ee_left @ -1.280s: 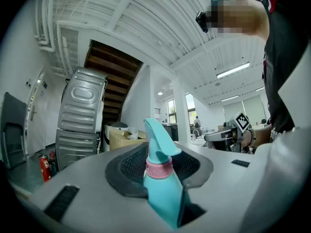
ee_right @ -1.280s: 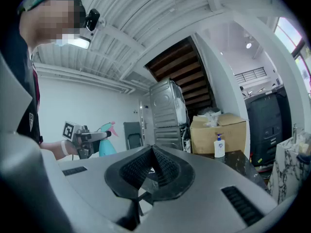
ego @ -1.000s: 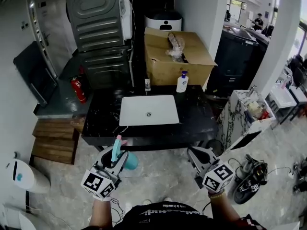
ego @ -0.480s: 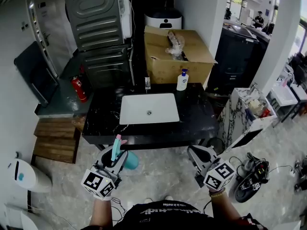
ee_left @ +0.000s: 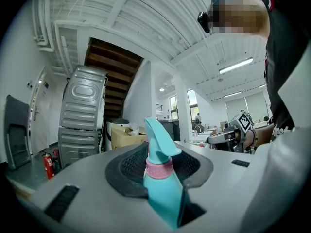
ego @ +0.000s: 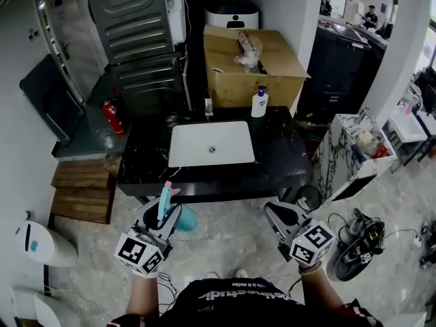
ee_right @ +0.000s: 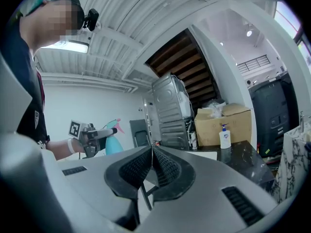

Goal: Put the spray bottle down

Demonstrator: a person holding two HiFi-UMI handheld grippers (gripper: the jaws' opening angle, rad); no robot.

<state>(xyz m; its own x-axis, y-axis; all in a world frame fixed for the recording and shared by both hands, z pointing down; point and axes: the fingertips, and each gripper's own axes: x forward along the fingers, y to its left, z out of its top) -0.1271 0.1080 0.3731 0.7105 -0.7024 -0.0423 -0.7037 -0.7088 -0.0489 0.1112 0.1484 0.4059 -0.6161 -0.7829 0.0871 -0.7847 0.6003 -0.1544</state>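
Between the clamped jaws of the left hand-held gripper, spray bottle roughly upright, nozzle uppermost.

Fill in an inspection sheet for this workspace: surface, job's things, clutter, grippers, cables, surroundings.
Surface: black counter with white sink.
Job's things: teal spray bottle, held over the floor, short of the counter.
Clutter: pump bottle and small bottle at the counter's back edge; cardboard box behind.
Grippers: left hand-held gripper shut on the spray bottle; right hand-held gripper shut, empty.
Cables: black cables on the floor, right.
Surroundings: fire extinguisher, wooden steps, left.
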